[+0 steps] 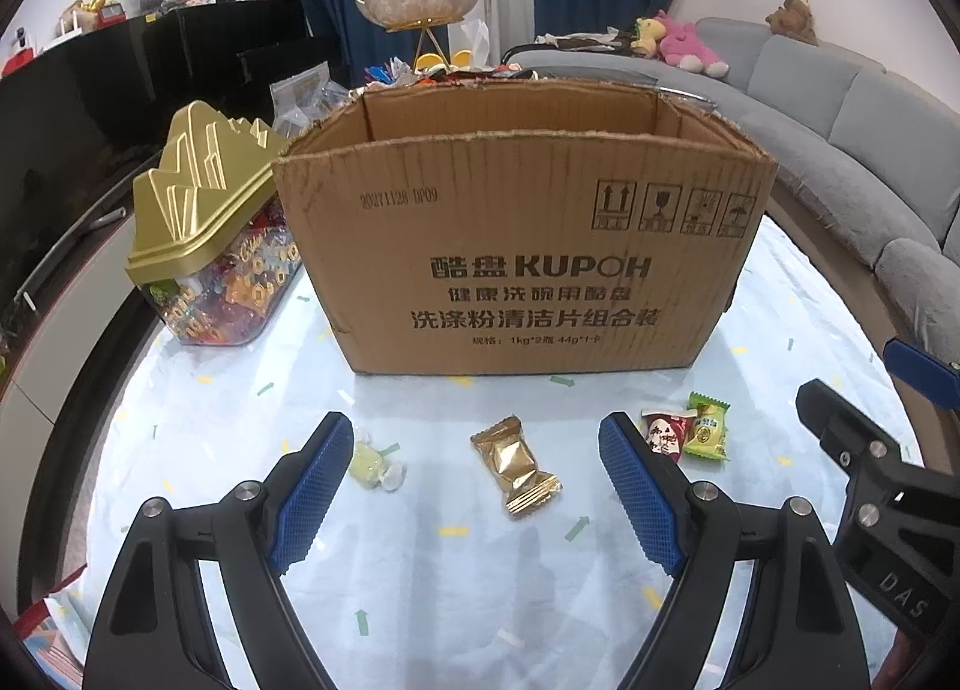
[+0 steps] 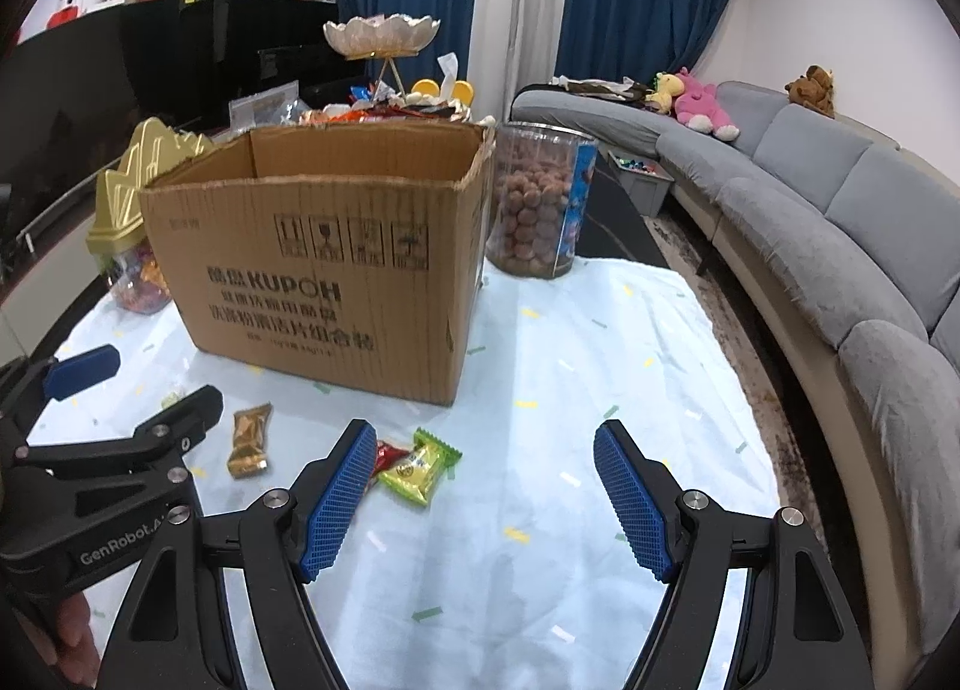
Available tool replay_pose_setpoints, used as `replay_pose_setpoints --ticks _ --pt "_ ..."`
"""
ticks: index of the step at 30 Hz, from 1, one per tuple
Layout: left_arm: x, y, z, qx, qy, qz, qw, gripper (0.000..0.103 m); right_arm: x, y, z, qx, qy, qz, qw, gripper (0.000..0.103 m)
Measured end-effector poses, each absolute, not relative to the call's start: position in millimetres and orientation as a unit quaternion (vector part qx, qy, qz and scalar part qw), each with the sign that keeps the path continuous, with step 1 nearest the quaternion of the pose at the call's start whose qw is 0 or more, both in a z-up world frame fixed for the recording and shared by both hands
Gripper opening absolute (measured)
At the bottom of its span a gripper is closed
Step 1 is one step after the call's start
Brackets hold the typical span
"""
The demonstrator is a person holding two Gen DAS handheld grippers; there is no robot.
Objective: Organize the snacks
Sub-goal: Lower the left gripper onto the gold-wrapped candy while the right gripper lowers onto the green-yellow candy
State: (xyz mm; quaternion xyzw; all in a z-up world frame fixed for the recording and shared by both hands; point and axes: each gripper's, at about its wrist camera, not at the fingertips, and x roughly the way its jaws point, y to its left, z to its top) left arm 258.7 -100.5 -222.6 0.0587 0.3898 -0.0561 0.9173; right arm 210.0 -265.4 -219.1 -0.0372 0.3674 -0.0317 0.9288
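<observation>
I am hovering both the left hand-held gripper (image 1: 474, 486) and right hand-held gripper (image 2: 483, 495) with jaws apart and empty, risking skidding the gold-wrapped candy (image 1: 517, 465) across the tabletop (image 1: 420, 570).

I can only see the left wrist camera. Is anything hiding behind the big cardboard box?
Observer: Yes. A clear jar full of round brown snacks stands at the right back corner of the cardboard box.
Operator: Is the other gripper holding a candy?
Observer: No. The right gripper is open and holds nothing. The green candy lies on the tablecloth close to its left jaw.
Operator: What about the floor?
Observer: A grey bin with small colourful things in it sits in front of the sofa.
</observation>
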Motion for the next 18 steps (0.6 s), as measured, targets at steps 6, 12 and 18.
replay_pose_setpoints --ticks 6,12,18 --pt "264.0 -99.7 -236.8 0.054 0.4 -0.054 0.913 0.084 213.9 -262.6 -235.9 -0.044 0.379 -0.027 0.924 0.076" --pt "268.8 -99.3 -249.3 0.052 0.408 -0.051 0.91 0.084 217.4 -260.7 -248.1 -0.048 0.39 -0.019 0.919 0.076" --pt "273.1 -97.9 -258.6 0.048 0.413 -0.043 0.909 0.082 219.3 -256.0 -260.4 -0.056 0.4 -0.011 0.915 0.076"
